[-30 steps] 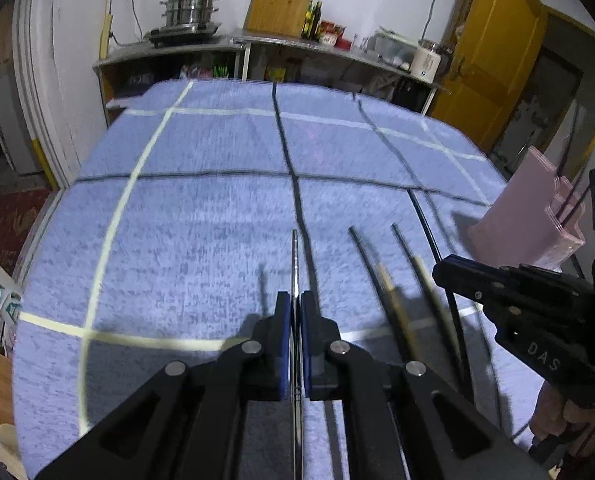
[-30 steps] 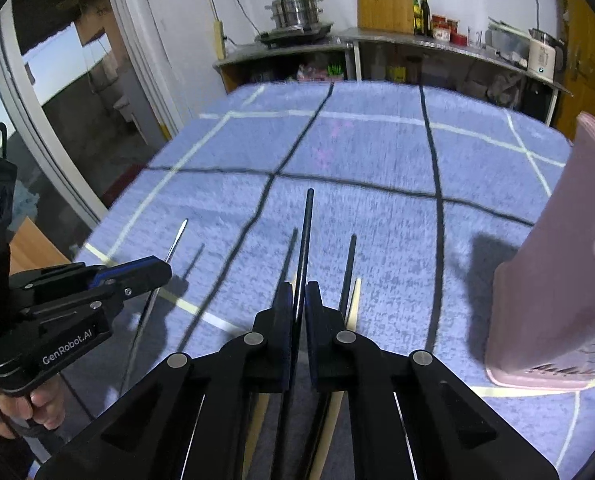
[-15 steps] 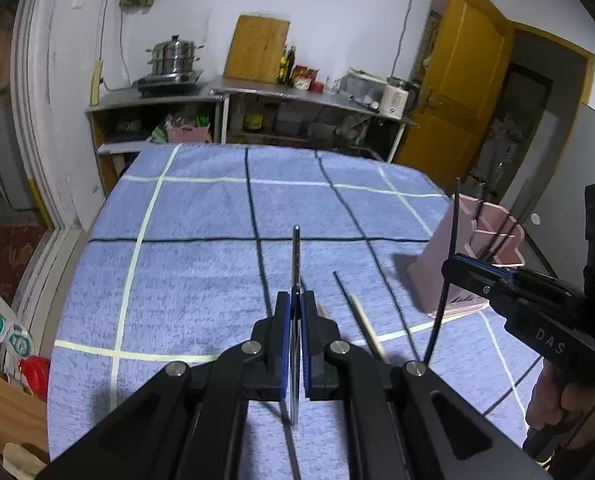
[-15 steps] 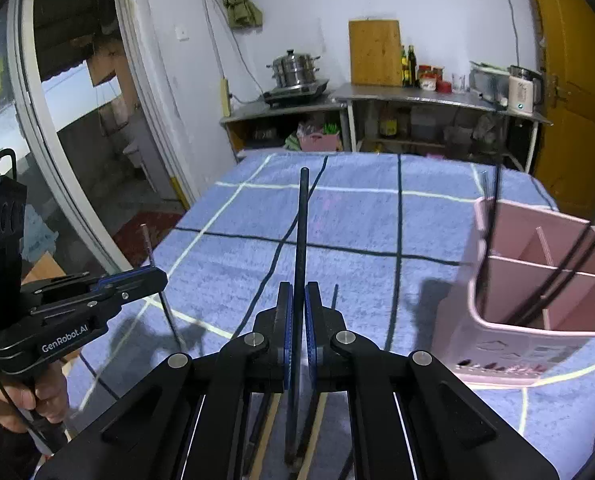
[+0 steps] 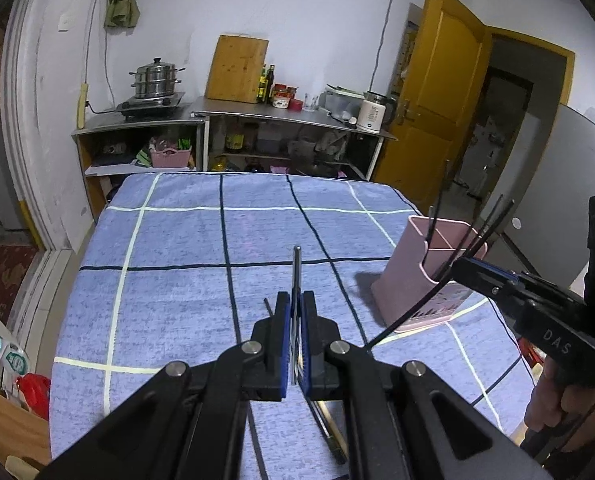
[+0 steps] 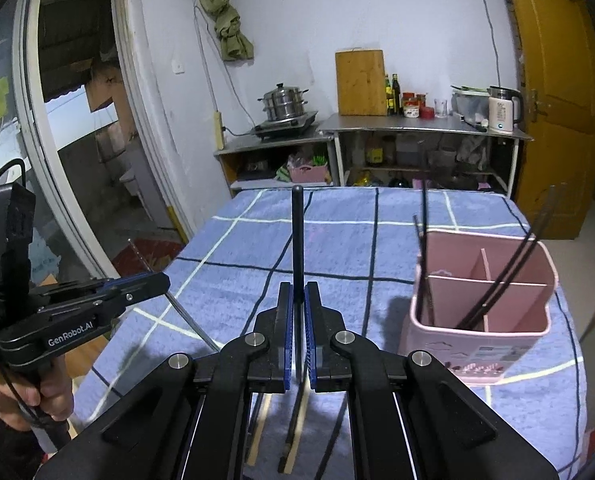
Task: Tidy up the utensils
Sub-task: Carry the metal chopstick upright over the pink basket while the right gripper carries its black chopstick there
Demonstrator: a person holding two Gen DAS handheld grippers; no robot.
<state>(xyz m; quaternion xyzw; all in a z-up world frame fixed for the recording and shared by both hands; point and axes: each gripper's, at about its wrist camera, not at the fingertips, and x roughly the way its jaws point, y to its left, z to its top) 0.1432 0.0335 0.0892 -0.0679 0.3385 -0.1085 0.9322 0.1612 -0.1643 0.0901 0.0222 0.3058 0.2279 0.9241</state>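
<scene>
My left gripper [image 5: 294, 300] is shut on a thin silver metal chopstick [image 5: 296, 268], held above the blue checked tablecloth [image 5: 169, 280]. My right gripper [image 6: 297, 292] is shut on a black chopstick [image 6: 297, 236], also lifted off the cloth. The pink divided utensil holder [image 6: 477, 344] stands at the right and has several black chopsticks [image 6: 493, 280] leaning in it; it also shows in the left wrist view [image 5: 425, 280]. More chopsticks, wooden and black, lie on the cloth under the right gripper [image 6: 293, 432]. The right gripper shows at the right of the left wrist view [image 5: 463, 264].
The table ends at a steel counter [image 5: 289, 116] with a pot, cutting board, bottles and kettle. A yellow door [image 5: 437, 92] is at the back right. A glass door and floor lie past the table's left edge [image 6: 77, 160].
Both grippers have risen well above the table with their chopsticks and levelled out. The pink holder has come into fuller view to the right.
</scene>
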